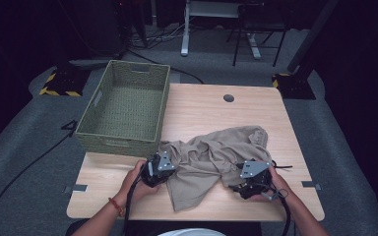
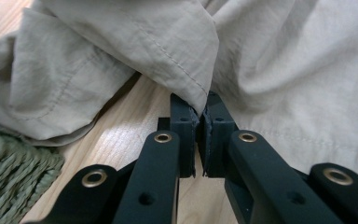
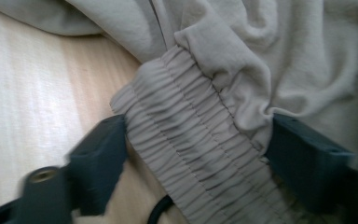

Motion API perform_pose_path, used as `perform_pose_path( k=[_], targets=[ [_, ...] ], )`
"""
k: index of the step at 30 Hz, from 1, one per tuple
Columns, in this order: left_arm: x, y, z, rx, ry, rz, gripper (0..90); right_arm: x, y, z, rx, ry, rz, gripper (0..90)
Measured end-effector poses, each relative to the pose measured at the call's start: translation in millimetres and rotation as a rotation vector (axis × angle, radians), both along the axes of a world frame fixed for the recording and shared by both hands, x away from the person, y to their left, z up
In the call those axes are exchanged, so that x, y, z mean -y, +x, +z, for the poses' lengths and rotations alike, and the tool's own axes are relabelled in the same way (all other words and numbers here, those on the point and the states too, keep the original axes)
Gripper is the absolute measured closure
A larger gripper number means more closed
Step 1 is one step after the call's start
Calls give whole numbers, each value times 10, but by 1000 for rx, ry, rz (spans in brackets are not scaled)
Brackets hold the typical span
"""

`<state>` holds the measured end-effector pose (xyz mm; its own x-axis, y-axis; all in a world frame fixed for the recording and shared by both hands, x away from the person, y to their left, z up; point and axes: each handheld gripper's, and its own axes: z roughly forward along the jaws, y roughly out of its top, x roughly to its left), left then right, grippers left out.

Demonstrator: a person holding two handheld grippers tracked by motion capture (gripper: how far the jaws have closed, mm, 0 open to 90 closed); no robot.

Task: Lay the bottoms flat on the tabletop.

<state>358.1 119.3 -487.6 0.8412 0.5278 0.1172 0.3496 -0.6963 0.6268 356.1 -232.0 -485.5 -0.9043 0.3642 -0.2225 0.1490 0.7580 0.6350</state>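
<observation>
A crumpled beige garment (image 1: 211, 152) lies on the near half of the wooden table (image 1: 202, 103). At its left edge my left gripper (image 1: 171, 165) is shut on a stitched hem; the left gripper view shows the fold of cloth (image 2: 186, 56) pinched between the two pads, gripper (image 2: 199, 116). At the garment's right end sits my right gripper (image 1: 237, 173). In the right gripper view its jaws stand wide apart, gripper (image 3: 200, 149), with the gathered elastic waistband (image 3: 191, 130) lying between them, not squeezed.
A green woven basket (image 1: 118, 145) stands at the table's far left, its corner (image 2: 9, 163) close to my left gripper. A round cable hole (image 1: 229, 98) is near the far edge. A black cord (image 3: 156, 210) lies under the waistband.
</observation>
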Motion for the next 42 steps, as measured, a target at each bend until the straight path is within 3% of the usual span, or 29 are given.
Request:
perform_pose_path(
  k=[1,3,4,5,6,8,10,11,14,15,16,17,19,21,22,24,25,28,29,31,33,34,38,41,42],
  targets=[
    [0,0,0,0,0,0,854,0,0,0,0,0,0,266],
    [34,2,-4,7,16,-15,853,-7,20,5,15,-4,-38,420],
    [43,3,-6,8,15,-15,852,-1,23,10,21,2,-37,635],
    [43,3,-6,8,15,-15,853,-1,23,10,21,2,-37,635],
    [52,8,-8,2,18,-18,853,13,19,21,15,29,-17,694],
    [66,20,-6,2,22,-24,853,16,14,34,57,4,-39,784],
    [77,29,-2,-1,28,-29,853,77,27,89,51,35,-56,848],
    [77,29,-2,-1,28,-29,853,77,27,89,51,35,-56,848],
    [92,43,9,-17,32,-42,854,213,29,333,70,136,-93,862],
    [92,43,9,-17,32,-42,855,213,29,333,70,136,-93,862],
    [97,43,11,-23,31,-50,856,279,37,524,106,199,-110,864],
    [101,41,10,-25,29,-54,856,279,37,524,106,199,-110,864],
    [120,24,20,-40,35,-92,858,352,109,776,149,263,-144,864],
    [126,16,29,-47,42,-106,859,398,196,925,175,308,-178,865],
    [135,5,35,-51,48,-125,859,398,196,925,175,308,-178,865],
    [147,-29,43,-67,50,-167,864,439,330,1091,198,348,-232,865],
    [162,-68,47,-71,55,-184,866,461,482,1210,207,379,-283,866],
    [191,-147,58,-79,68,-234,870,497,765,1329,204,398,-384,865],
    [191,-147,58,-79,68,-234,871,497,765,1329,204,398,-384,865],
    [214,-227,64,-84,75,-278,871,532,966,1371,186,407,-443,866],
    [222,-285,77,-85,82,-312,874,577,1185,1381,157,399,-504,865],
    [226,-343,87,-91,85,-357,874,610,1327,1366,157,394,-545,864],
    [197,-491,122,-119,99,-449,876,645,1594,1293,154,334,-615,859],
    [180,-542,139,-116,85,-448,868,650,1706,1227,122,331,-633,852],
    [158,-557,153,-123,53,-430,841,613,1804,1141,115,307,-632,818]
  ],
)
